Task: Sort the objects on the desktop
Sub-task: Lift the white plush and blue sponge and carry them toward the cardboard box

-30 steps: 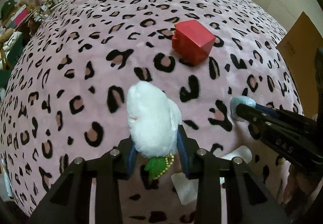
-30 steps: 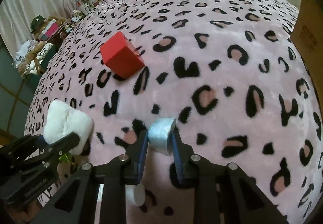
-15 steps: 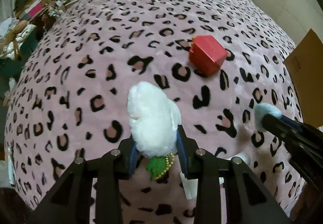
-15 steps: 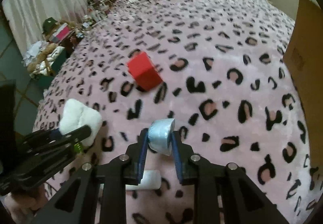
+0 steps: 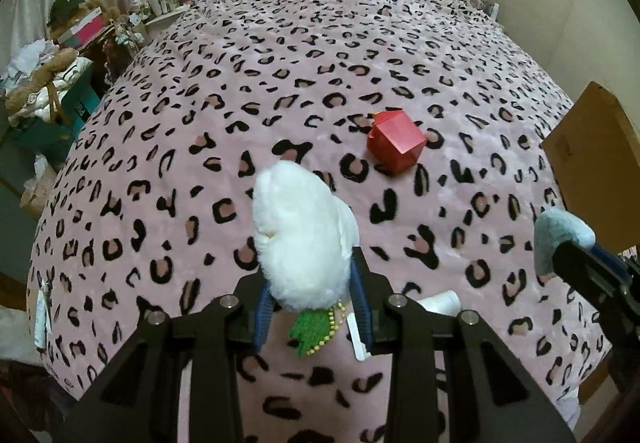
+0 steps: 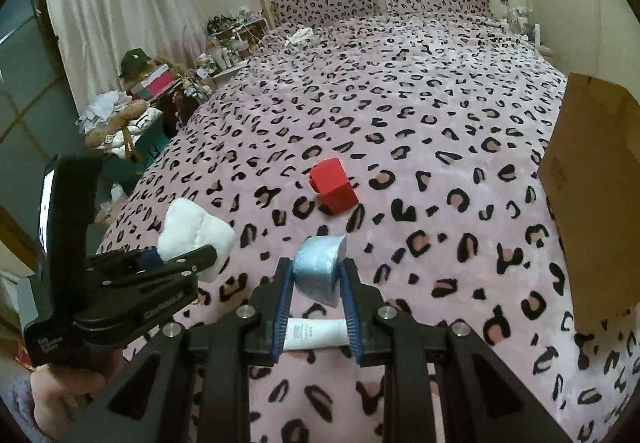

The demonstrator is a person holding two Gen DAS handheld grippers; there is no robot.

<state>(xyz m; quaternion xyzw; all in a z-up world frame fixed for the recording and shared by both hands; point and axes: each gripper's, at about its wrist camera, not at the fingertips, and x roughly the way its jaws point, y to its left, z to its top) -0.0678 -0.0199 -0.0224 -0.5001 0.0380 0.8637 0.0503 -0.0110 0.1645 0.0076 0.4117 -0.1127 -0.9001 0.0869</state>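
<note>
**Both grippers carry soft items above the leopard-print bed**

The left gripper [image 5: 312,307] is clamped on a fluffy white plush toy [image 5: 302,239], whose green felt leaf with a yellow bead string [image 5: 314,329] hangs below the blue pads. In the right wrist view the same white plush toy [image 6: 192,239] sticks out past the black fingers at the left, with a hand [image 6: 60,391] gripping the handle underneath.

The right gripper [image 6: 318,283] is squeezed tight on a pale blue cylindrical fabric roll [image 6: 320,269], held clear of the bed; from the left wrist view this roll [image 5: 558,239] shows at the right edge.

On the pink bedspread with black leopard spots [image 6: 440,123] lies a red cube-shaped box [image 6: 334,191], tilted on an edge and well apart from both grippers. A white plastic tube [image 6: 316,333] lies flat on the bedspread beneath the right gripper. A brown cardboard box [image 6: 592,203] stands on the bed's right side, near the edge.
</note>
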